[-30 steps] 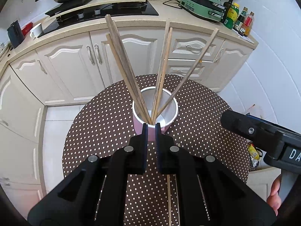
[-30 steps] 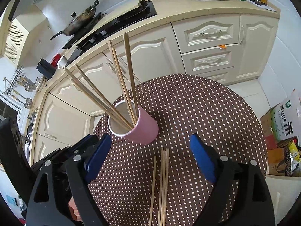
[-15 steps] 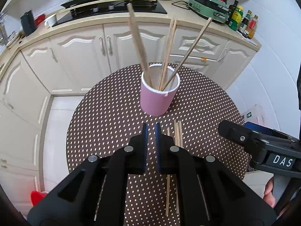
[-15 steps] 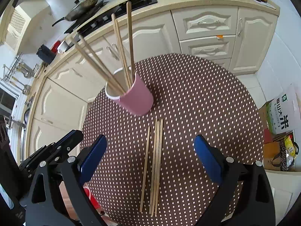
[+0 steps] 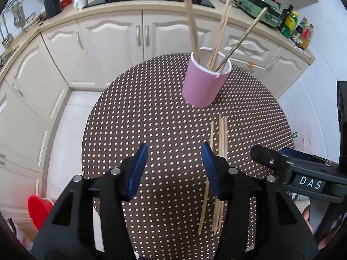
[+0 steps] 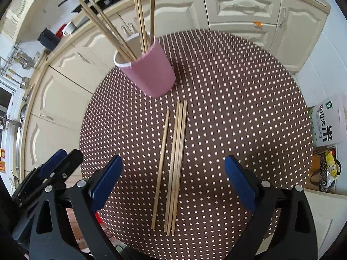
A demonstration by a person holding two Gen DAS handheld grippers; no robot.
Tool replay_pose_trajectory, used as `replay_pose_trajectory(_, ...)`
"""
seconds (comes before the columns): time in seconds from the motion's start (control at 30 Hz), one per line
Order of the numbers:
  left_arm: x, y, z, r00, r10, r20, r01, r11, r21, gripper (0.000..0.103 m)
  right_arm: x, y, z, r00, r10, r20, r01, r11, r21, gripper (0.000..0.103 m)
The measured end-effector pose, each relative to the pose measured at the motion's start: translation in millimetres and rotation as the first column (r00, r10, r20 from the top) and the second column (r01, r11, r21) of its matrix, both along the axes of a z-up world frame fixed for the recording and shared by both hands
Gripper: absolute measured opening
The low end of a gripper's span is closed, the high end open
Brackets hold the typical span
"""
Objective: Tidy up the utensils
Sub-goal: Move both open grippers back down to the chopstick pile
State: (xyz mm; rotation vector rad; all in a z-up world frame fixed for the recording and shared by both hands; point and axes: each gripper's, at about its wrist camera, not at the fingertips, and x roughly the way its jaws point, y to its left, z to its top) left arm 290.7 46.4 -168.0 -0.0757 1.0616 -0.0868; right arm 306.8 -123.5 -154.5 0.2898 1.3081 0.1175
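Observation:
A pink cup (image 5: 205, 84) (image 6: 150, 71) stands upright on the round brown dotted table (image 5: 151, 112) (image 6: 238, 91), with several wooden chopsticks leaning in it. Several more chopsticks (image 6: 173, 162) (image 5: 221, 143) lie side by side on the cloth, in front of the cup. My left gripper (image 5: 173, 162) hovers just left of them; its jaws are opening with nothing between them. My right gripper (image 6: 172, 177) stands wide open above the lying chopsticks, which run between its blue pads without touching them.
Cream kitchen cabinets (image 5: 112, 39) and a counter with a hob and bottles curve behind the table. A red bowl (image 5: 40, 210) sits on the floor at the left. A white printed carton (image 6: 327, 125) and bags stand on the floor at the right.
Both grippers have drawn back from the cup and sunk toward the lying chopsticks. The left gripper's jaws, shut before, now stand apart. The right gripper's jaws stayed wide.

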Motion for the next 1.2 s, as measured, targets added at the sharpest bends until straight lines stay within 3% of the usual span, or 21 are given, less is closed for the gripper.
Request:
replay_pose_trajectory(0.23, 1.6, 4.0, -22.5, 0.999, 0.006, -0.053, -0.005, 1.000, 0.007, 0.058, -1.6, -2.8, -37.5, 0.996, -0.031, -0.089, 0.025, 0.997, -0.074, 0.092)
replay_pose_trajectory(0.4, 8.2, 0.5, -47.1, 0.991, 0.001, -0.132, 0.009, 0.998, 0.068, 0.062, 1.3, -6.8, -60.7, 0.989, -0.078, -0.129, 0.063, 0.992, -0.110, 0.091)
replay_pose_trajectory(0.53, 14.9, -5.4, -59.4, 0.986, -0.022, -0.165, 0.037, 0.995, 0.088, 0.062, 6.4, -1.1, -71.4, 0.989, -0.066, -0.133, 0.047, 0.989, -0.143, 0.084)
replay_pose_trajectory(0.77, 29.2, -12.7, -79.1, 0.971, -0.060, -0.233, 0.077, 0.995, 0.066, 0.063, 18.3, 6.6, -93.8, 0.981, -0.062, -0.182, 0.035, 0.988, -0.149, 0.067)
replay_pose_trajectory(1.2, 50.6, -17.6, -104.6, 0.947, -0.086, -0.309, 0.093, 0.996, 0.009, 0.067, 49.8, 34.1, -103.1, 0.986, 0.009, -0.166, -0.036, 0.987, -0.159, 0.062)
